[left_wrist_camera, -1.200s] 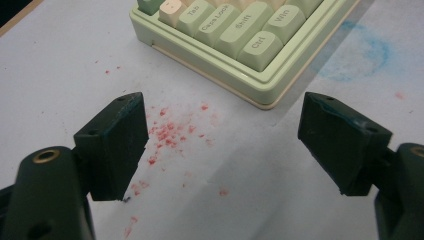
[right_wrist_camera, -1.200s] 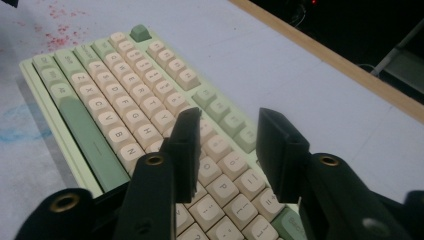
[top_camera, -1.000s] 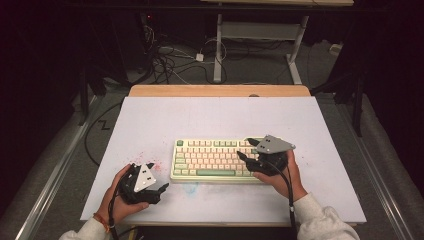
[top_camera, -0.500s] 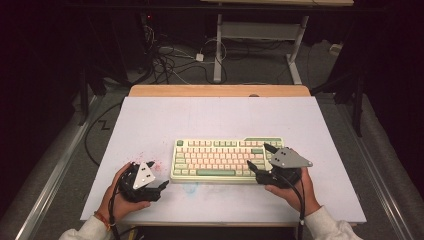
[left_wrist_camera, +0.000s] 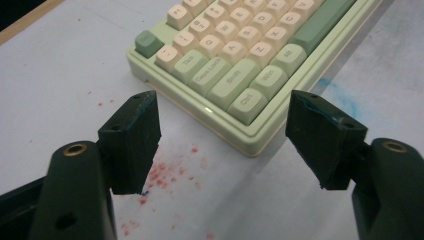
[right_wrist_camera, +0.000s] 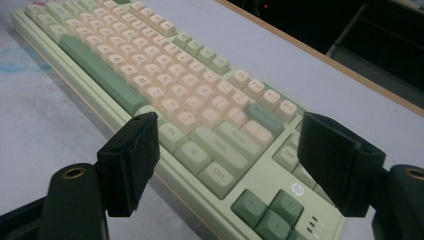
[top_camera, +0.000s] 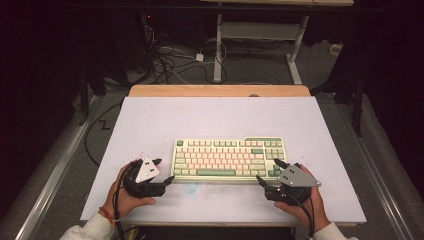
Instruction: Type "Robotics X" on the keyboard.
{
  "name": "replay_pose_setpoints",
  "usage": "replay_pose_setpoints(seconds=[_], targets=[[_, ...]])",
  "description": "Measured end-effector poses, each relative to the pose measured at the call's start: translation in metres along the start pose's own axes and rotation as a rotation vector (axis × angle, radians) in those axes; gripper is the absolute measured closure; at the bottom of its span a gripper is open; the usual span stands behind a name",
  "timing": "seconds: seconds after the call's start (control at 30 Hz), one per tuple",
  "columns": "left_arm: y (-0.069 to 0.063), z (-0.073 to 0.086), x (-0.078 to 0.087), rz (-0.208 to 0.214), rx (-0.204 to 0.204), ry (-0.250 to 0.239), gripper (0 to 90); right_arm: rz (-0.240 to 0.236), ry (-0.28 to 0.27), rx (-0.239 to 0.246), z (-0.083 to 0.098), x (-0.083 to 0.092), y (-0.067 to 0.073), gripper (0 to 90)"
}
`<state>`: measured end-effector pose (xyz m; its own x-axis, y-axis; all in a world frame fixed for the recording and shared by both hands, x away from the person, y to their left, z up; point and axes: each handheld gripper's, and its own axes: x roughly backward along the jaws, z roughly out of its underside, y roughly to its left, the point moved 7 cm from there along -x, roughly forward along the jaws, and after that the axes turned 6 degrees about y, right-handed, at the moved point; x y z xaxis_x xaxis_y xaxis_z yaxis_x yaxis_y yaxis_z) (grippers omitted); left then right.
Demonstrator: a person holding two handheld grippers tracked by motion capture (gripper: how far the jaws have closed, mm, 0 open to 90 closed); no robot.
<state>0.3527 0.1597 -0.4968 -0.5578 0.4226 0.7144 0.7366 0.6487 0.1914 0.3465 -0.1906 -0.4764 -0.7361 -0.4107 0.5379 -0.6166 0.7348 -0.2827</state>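
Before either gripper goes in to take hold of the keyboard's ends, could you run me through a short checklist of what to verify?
1. Left gripper open: ok, jaws wide apart.
2. Right gripper open: ok, jaws wide apart.
3. Both grippers free of the keyboard: ok, nothing sits between either pair of jaws.
4. Left gripper lined up with a corner: ok, the Ctrl corner lies between its jaws.
5. Keyboard flat on the table: ok.
6. Underside clearance for a jaw: cannot tell.

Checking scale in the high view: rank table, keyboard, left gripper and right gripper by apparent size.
1. table
2. keyboard
3. left gripper and right gripper: they look alike, so no ranking between them.
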Motion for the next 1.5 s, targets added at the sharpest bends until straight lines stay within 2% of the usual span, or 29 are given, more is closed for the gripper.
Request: replay_pose_setpoints(seconds=[0.07,0.17,0.27,0.3,0.33,0.53,0.57,0.73,0.87,1.03,1.3,1.5], targets=[[-0.003,-0.007,-0.002,0.037,0.016,-0.01,31.5,-0.002,0.001,-0.009,0.004,0.002,0.001,25.2],[-0.008,-0.02,-0.004,0.072,-0.002,-0.024,35.5,-0.001,0.014,-0.006,0.007,0.001,0.001,25.2],[-0.013,-0.032,-0.007,0.115,-0.024,-0.028,46.5,0.001,0.012,-0.008,0.007,-0.001,-0.001,25.2],[-0.015,-0.035,-0.008,0.131,-0.03,-0.03,54.1,0.0,0.014,-0.007,0.008,-0.001,0.0,25.2],[-0.017,-0.039,-0.01,0.142,-0.036,-0.028,54.1,0.0,0.014,-0.007,0.008,-0.001,0.0,25.2],[-0.024,-0.057,-0.02,0.173,-0.086,-0.019,66.7,0.0,0.026,0.007,0.009,-0.004,0.001,25.2],[-0.026,-0.06,-0.022,0.18,-0.085,-0.019,71.7,-0.006,0.028,0.013,0.009,-0.005,0.002,25.2],[-0.03,-0.074,-0.031,0.193,-0.1,-0.011,79.1,-0.008,0.036,0.019,0.011,-0.006,0.003,25.7],[-0.035,-0.082,-0.04,0.215,-0.132,0.012,86.6,-0.008,0.047,0.018,0.013,-0.008,0.003,26.1],[-0.04,-0.088,-0.052,0.212,-0.152,0.055,87.2,-0.007,0.049,0.022,0.013,-0.008,0.003,26.1],[-0.048,-0.095,-0.066,0.242,-0.177,0.086,87.2,-0.008,0.06,0.024,0.014,-0.009,0.003,26.1],[-0.052,-0.098,-0.076,0.236,-0.194,0.114,86.3,-0.02,0.066,0.025,0.016,-0.011,0.005,26.2]])
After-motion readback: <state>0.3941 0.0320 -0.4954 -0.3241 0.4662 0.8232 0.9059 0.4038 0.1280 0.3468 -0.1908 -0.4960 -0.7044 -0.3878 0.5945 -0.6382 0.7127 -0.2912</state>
